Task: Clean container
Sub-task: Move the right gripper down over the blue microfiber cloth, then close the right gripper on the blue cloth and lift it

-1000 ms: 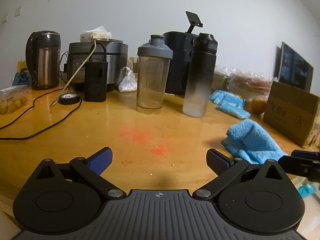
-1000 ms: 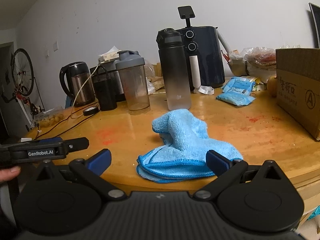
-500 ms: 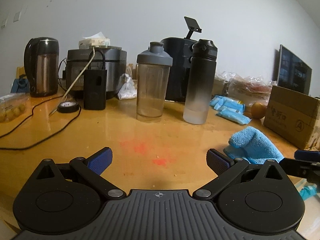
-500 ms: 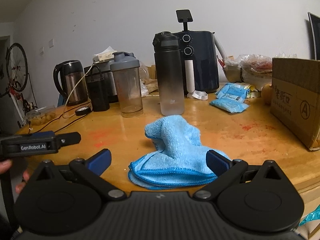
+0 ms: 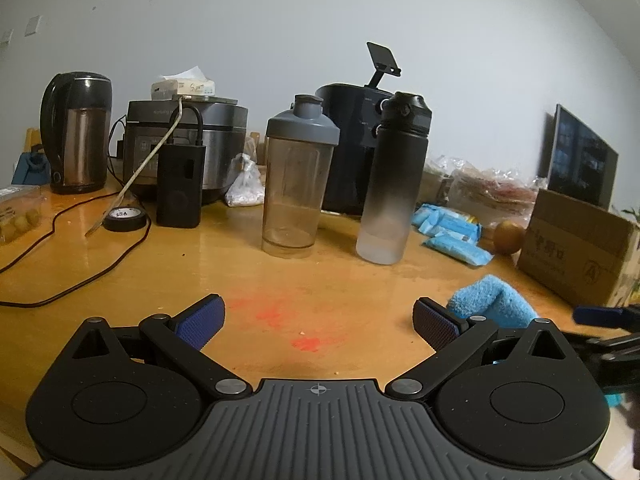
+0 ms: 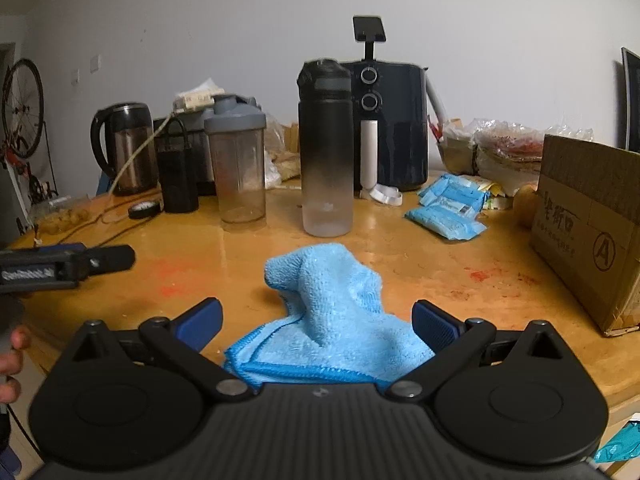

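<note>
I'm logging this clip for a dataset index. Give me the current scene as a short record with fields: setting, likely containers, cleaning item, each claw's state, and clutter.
setting: wooden table against a pale wall
containers: clear shaker bottle with grey lid; black-to-frosted water bottle; both upright, side by side, lids on
cleaning item: blue cloth, crumpled on the table, untouched
left claw: open, empty, facing the two bottles
right claw: open, cloth lying between its fingers, not gripped
clutter: kettle, rice cooker, air fryer, cardboard box, blue packets
</note>
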The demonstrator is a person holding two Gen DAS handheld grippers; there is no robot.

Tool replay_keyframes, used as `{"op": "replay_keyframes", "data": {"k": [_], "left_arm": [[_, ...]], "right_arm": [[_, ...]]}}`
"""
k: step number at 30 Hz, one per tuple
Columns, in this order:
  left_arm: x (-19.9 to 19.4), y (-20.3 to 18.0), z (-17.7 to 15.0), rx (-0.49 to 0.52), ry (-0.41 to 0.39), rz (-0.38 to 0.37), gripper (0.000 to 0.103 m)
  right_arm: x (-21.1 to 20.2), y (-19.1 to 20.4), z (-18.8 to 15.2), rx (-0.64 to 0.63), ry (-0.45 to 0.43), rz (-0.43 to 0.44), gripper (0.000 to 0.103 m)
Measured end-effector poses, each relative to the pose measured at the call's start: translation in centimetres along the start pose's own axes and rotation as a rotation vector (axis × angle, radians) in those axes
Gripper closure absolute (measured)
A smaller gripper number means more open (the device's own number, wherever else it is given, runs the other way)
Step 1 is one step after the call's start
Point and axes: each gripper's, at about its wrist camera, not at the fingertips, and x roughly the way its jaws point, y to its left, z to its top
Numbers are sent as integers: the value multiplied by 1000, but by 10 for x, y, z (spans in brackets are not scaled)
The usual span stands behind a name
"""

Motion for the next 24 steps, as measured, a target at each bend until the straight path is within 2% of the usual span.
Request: {"op": "replay_keyframes", "data": {"k": [13, 22, 24], "left_arm": [[0, -5, -1, -19, 3, -20, 0], [-2, -5, -1, -24, -8, -3, 0], [-2, -5, -1, -26, -9, -1, 0]], "right_arm": [[28, -5, 21, -43, 113, 12, 0], [47, -7, 26, -63, 167, 23, 0], [51, -7, 27, -75, 184, 23, 4]]}}
